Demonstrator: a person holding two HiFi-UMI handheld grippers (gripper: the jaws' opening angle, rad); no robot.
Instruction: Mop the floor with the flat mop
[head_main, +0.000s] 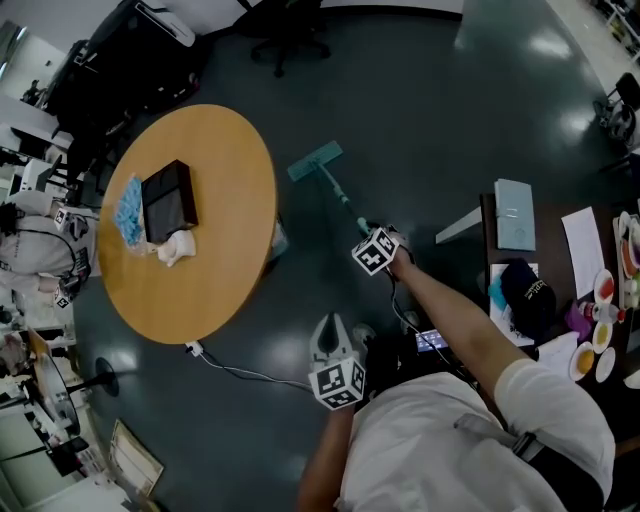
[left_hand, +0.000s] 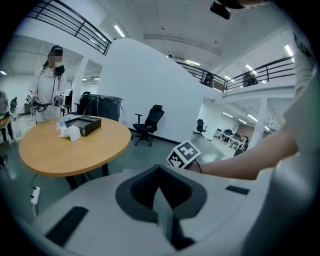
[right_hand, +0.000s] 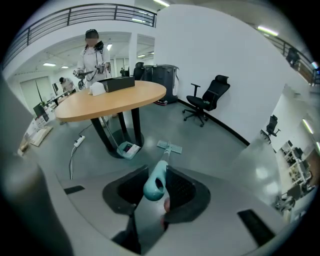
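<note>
A teal flat mop lies with its head (head_main: 315, 160) flat on the dark floor, just right of the round table; its thin handle (head_main: 340, 200) slants back to my right gripper (head_main: 385, 242). Seen from the right gripper view, the handle's teal end (right_hand: 155, 184) sits between the jaws of the right gripper (right_hand: 152, 195), which is shut on it, and the mop head (right_hand: 169, 146) rests on the floor ahead. My left gripper (head_main: 332, 335) hangs near my body, away from the mop. In the left gripper view the left gripper (left_hand: 161, 202) is shut on nothing.
The round wooden table (head_main: 230, 200) carries a black box (head_main: 167, 200), a blue cloth and a white object. A power strip (head_main: 195, 349) with cable lies by it. A person (head_main: 40, 250) stands at the left. An office chair (head_main: 285, 40) is beyond; a cluttered desk (head_main: 560, 270) is right.
</note>
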